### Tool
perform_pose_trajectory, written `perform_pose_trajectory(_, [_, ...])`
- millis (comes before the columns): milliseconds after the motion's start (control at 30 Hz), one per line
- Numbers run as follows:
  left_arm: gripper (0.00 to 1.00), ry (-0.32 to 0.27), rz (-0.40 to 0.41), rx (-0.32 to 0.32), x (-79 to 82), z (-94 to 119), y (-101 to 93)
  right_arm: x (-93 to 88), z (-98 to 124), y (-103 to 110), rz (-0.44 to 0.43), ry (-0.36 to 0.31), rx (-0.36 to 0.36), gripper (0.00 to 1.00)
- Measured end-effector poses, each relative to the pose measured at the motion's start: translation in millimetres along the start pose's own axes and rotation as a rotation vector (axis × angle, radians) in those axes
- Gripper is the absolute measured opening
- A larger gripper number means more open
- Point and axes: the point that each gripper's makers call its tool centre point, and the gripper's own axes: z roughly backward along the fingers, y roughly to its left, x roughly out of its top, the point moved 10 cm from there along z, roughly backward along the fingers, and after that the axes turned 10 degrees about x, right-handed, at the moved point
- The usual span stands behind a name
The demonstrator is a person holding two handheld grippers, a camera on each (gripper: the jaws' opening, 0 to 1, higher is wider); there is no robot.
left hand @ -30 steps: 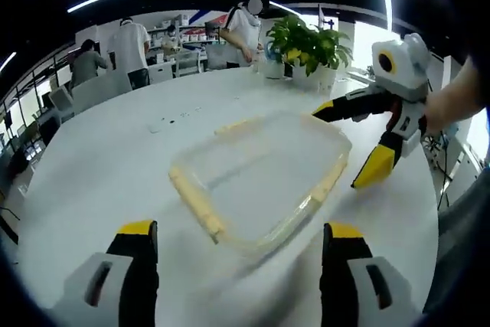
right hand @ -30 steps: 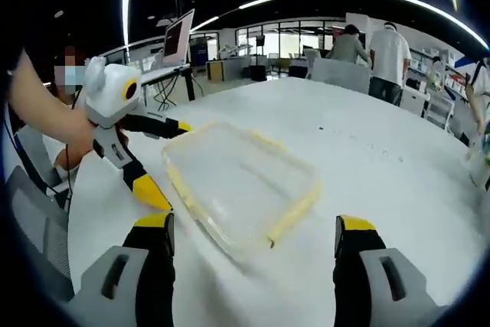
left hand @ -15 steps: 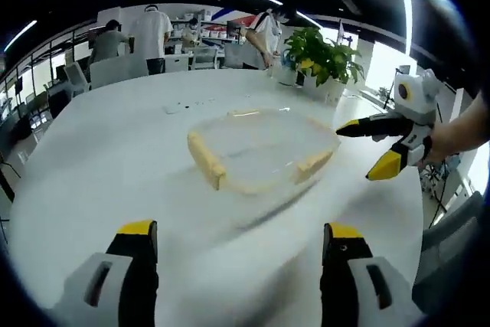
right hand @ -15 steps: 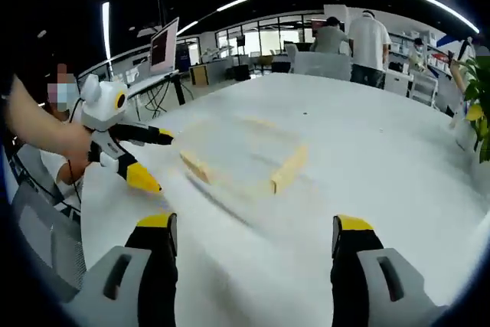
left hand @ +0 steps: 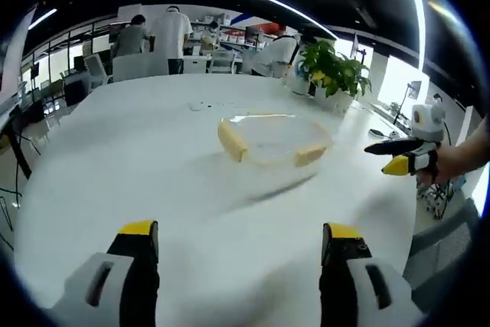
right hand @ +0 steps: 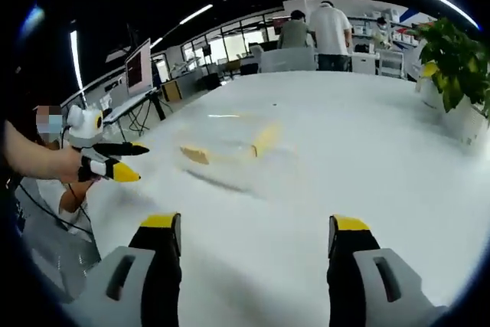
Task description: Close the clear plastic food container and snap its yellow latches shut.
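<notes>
The clear plastic container (left hand: 272, 138) with yellow latches (left hand: 232, 142) lies closed and flat on the white table (left hand: 138, 166), a good way ahead of both grippers. In the right gripper view the container (right hand: 226, 142) is a blurred shape left of centre. My left gripper (left hand: 239, 239) stands open near the table's edge with nothing between its jaws; in the right gripper view it appears as the left gripper (right hand: 113, 161) at the far left, held by a hand. My right gripper (right hand: 253, 227) is open too, and it appears as the right gripper (left hand: 394, 156) at the right of the left gripper view.
A potted plant (left hand: 334, 73) stands at the table's far side, also seen as the plant (right hand: 452, 59). Several people (left hand: 170, 32) and chairs are beyond the table. A monitor (right hand: 139, 68) on a desk sits to the left in the right gripper view.
Both grippers have drawn back from the container, which now looks smaller and farther off. Each gripper's jaws stay open. The container stays on the table.
</notes>
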Motion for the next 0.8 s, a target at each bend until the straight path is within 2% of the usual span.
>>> perform_pose_trajectory(67, [0.85,0.001,0.047,-0.003,-5.0,6,2.9,-1.3,8,3,-0.019,-0.002,-0.012,0.75])
perform_pose_trajectory(167, [0.85,0.014,0.051,0.016,-9.3,18,6.2,-3.9,19,6,-0.031,-0.015,-0.048,0.75])
perform_pose_trajectory(300, [0.85,0.01,0.103,0.029,-12.7,36,8.4,-7.0,34,10,-0.091,-0.051,-0.077,0.76])
perform_pose_trajectory(367, [0.85,-0.008,0.121,0.026,-13.0,48,8.0,-8.4,42,16,-0.095,-0.062,-0.077,0.77])
perform_pose_trajectory(467, [0.85,-0.001,0.132,0.035,-18.1,65,6.0,-10.2,53,21,-0.112,-0.082,-0.086,0.77])
perform_pose_trajectory(533, [0.85,-0.014,0.173,0.039,-22.4,75,6.1,-11.7,62,24,-0.151,-0.112,-0.089,0.77])
perform_pose_trajectory(567, [0.85,-0.008,0.233,0.05,-24.3,82,4.1,-12.7,67,26,-0.173,-0.121,-0.089,0.77])
perform_pose_trajectory(600, [0.85,-0.012,0.254,0.061,-25.6,87,4.5,-13.6,70,30,-0.197,-0.122,-0.075,0.75])
perform_pose_trajectory(667, [0.84,-0.028,0.248,0.071,-31.9,95,6.3,-15.5,78,36,-0.199,-0.133,-0.076,0.75])
perform_pose_trajectory(800, [0.83,-0.036,0.316,0.08,-41.0,114,1.9,-21.9,92,44,-0.224,-0.165,-0.08,0.77])
